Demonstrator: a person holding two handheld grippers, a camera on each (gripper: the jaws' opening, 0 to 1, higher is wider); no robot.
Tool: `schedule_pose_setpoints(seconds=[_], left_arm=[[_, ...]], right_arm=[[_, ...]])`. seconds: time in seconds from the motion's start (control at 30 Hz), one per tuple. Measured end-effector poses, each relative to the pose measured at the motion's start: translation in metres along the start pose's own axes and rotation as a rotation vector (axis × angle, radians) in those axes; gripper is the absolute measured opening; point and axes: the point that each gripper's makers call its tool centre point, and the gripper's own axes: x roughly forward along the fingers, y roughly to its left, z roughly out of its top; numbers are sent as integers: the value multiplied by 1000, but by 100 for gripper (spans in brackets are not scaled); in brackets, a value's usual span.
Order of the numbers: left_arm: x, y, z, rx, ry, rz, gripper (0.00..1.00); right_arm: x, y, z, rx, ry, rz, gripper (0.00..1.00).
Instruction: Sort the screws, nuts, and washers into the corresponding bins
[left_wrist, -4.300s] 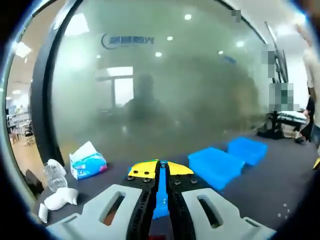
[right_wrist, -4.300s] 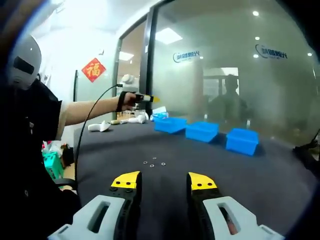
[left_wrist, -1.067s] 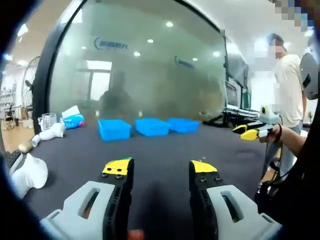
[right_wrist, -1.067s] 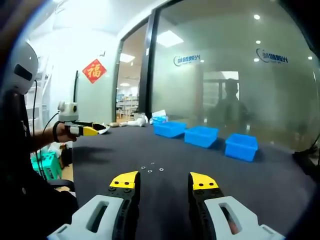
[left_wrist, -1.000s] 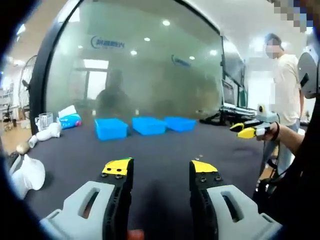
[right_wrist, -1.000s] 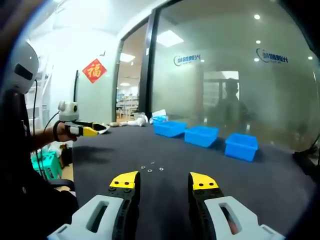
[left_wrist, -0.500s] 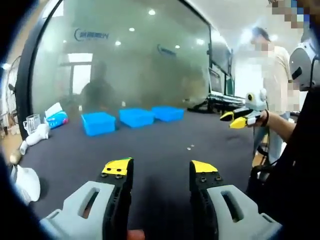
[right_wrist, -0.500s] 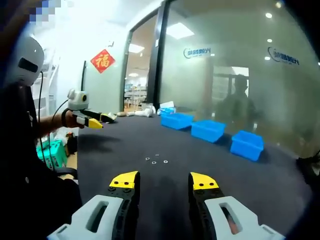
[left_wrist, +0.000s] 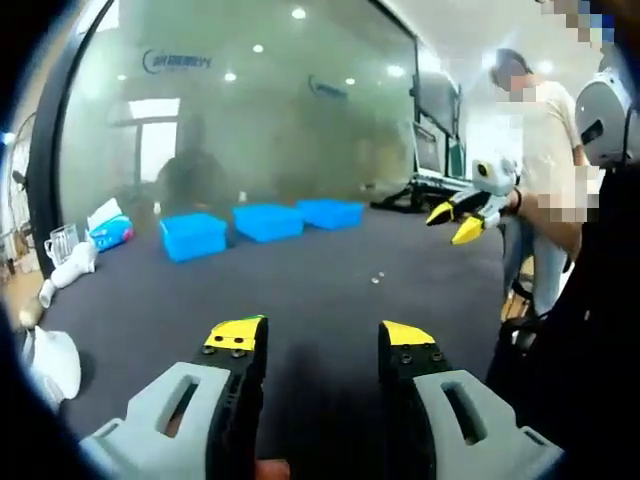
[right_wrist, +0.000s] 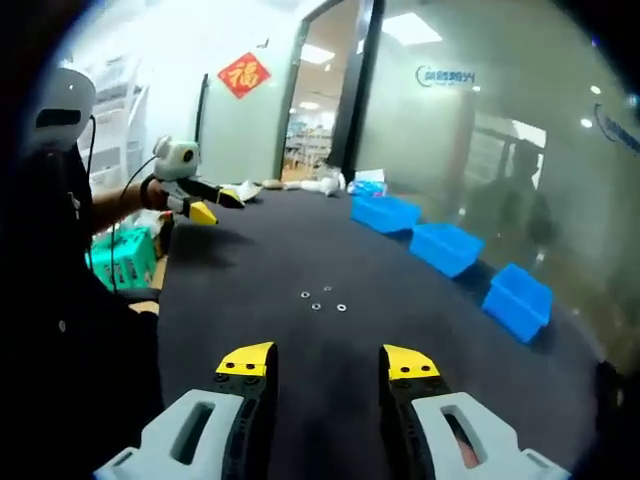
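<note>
Your left gripper hangs over the dark table with its yellow-tipped jaws spread wide and nothing between them. Your right gripper is the same: jaws parted, holding nothing, bare tabletop beneath.

Take the small cluster of hardware as your marker. In the right gripper view it lies straight beyond the jaws, a few tiny metal rings loose on the table, too small to tell washers from nuts. Nothing lies between your right jaws and that cluster. In the left gripper view the same bits show as pale specks ahead and a little to the right of the jaws.

Beyond the cluster, toward the glass wall, stand three blue bins in a row, well apart from the hardware. What is inside them cannot be made out.

To the left of the cluster in the right gripper view, your other hand holds the left gripper above the table's edge, with a green crate on the floor past it. In the left gripper view the right gripper is raised well to the right of the cluster, with a person in a pale shirt standing behind it.

Left of the bins sit a tissue pack, a clear cup and some white objects near the table's edge.
</note>
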Motion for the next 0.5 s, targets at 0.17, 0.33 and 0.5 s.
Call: schedule_pose_setpoints(seconds=[0.17, 0.33, 0.5], left_arm=[[-1, -2, -1, 1, 7, -9, 43], [-3, 1, -1, -5, 3, 5, 43], [-4, 2, -3, -2, 4, 13, 43]], right_arm=[[12, 1, 0, -73, 80, 70, 37], [24, -2, 5, -105, 119, 114, 37], [42, -9, 10, -151, 163, 151, 34]])
